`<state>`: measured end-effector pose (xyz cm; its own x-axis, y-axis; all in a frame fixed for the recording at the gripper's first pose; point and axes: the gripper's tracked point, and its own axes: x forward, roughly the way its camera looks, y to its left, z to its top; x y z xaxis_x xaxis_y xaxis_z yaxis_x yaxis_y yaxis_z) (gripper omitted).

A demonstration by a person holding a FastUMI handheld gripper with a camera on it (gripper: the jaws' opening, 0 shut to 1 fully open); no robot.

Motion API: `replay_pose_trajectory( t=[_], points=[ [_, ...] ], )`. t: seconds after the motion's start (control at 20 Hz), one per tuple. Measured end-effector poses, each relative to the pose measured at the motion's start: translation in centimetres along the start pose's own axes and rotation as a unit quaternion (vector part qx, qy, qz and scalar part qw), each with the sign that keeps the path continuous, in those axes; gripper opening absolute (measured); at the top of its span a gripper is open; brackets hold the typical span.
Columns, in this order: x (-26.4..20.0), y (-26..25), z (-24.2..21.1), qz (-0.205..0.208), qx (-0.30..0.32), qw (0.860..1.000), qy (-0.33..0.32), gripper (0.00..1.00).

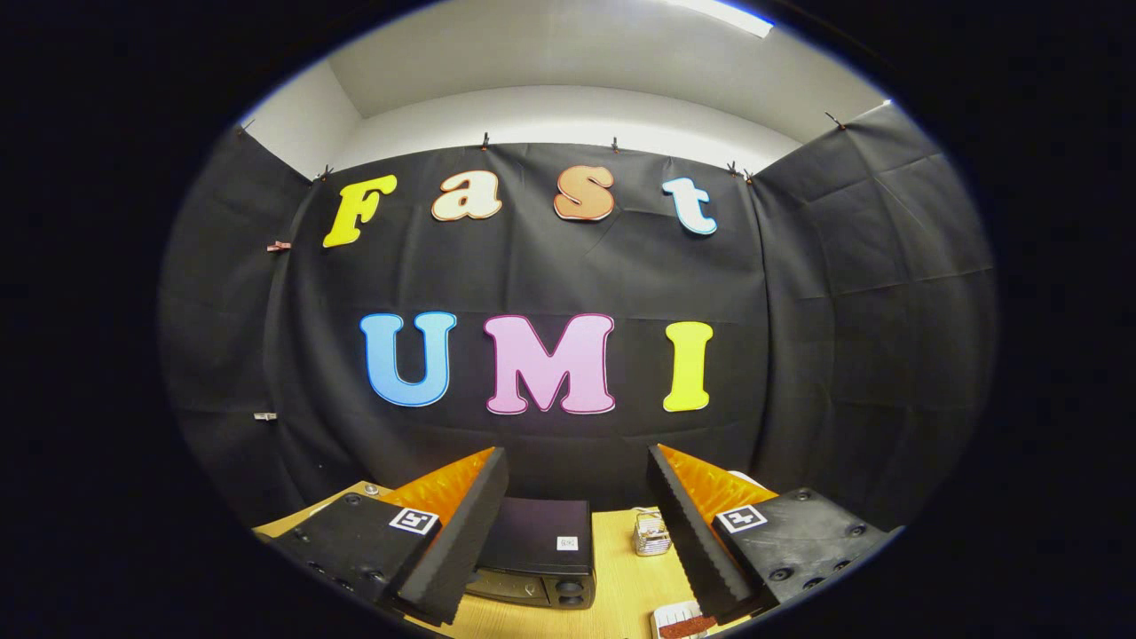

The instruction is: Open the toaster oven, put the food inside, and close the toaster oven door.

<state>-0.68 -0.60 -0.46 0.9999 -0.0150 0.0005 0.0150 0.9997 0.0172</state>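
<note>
Holding the gripper high above the table, we note its two fingers spread wide apart with nothing between them. The toaster oven sits on the table below, just ahead of the fingers and close to the left one; we see its dark top and a strip of its front panel with knobs, but the door is too foreshortened from this angle to tell whether it is open or closed. The food, a reddish-brown piece on a white tray, lies on the table near the right finger, apart from the oven. A small wire rack stands beside the oven on its right. We judge the task barely begun: food is not yet inside, and opening, loading and closing all appear left to do.
</note>
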Motion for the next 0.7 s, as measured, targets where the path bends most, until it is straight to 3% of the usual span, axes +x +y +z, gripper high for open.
replay_pose_trajectory(
  t=[0.3,0.7],
  points=[
    [0.1,0.9,-0.5,-0.003,0.005,1.000,0.000,0.97],
    [1.3,8.3,-4.1,0.012,0.020,1.000,0.015,0.97]
  ],
)
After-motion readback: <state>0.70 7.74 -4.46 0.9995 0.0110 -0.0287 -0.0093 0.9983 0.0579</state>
